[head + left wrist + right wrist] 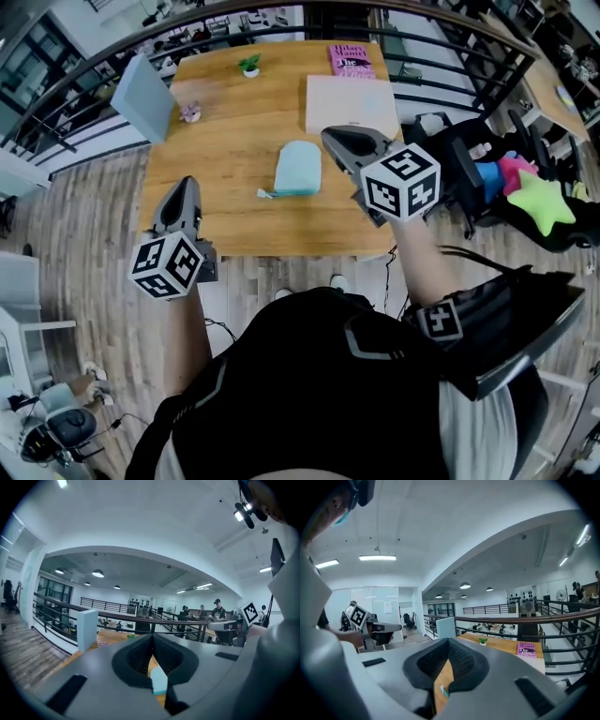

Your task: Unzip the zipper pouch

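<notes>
The zipper pouch [298, 169] lies flat near the middle of the wooden desk [225, 141], between the two grippers. It looks like soft teal fabric, rounded at its far end and straight at its near end, so its long axis runs from near to far. A small pull tab [265, 194] sticks out at its near left corner.

The left gripper [185, 184] is to the left of the pouch and nearer to the person. The right gripper [329, 137] is just to its right and seems the closer one. Both have their jaws fully together and hold nothing. They point almost level over the desk, so I judge the pouch lies lower than both jaws.
</notes>
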A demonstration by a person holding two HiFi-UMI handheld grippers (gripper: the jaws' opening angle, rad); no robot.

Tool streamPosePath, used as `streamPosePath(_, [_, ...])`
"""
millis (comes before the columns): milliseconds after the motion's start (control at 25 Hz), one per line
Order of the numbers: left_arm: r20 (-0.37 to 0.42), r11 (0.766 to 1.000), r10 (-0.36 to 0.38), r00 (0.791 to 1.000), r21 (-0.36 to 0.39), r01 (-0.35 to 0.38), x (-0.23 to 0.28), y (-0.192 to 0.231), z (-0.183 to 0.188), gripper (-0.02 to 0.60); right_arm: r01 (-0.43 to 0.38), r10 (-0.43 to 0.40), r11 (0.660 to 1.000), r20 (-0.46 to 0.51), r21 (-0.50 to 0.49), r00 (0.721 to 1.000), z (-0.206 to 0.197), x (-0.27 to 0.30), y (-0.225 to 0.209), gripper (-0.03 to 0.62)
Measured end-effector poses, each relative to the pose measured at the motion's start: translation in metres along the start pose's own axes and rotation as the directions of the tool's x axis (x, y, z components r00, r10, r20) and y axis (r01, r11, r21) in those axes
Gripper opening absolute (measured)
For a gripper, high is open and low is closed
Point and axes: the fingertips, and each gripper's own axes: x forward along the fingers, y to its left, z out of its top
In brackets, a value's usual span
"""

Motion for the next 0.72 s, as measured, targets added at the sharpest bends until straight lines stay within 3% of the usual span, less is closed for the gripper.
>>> streamPosePath(720, [0.027, 0.994, 0.031, 0.999, 0.105, -0.034, 0.016, -0.029, 0.02, 0.029, 0.019, -0.021, 0.999, -0.04, -0.044, 0.999, -0.003, -0.013, -0.003, 0.008])
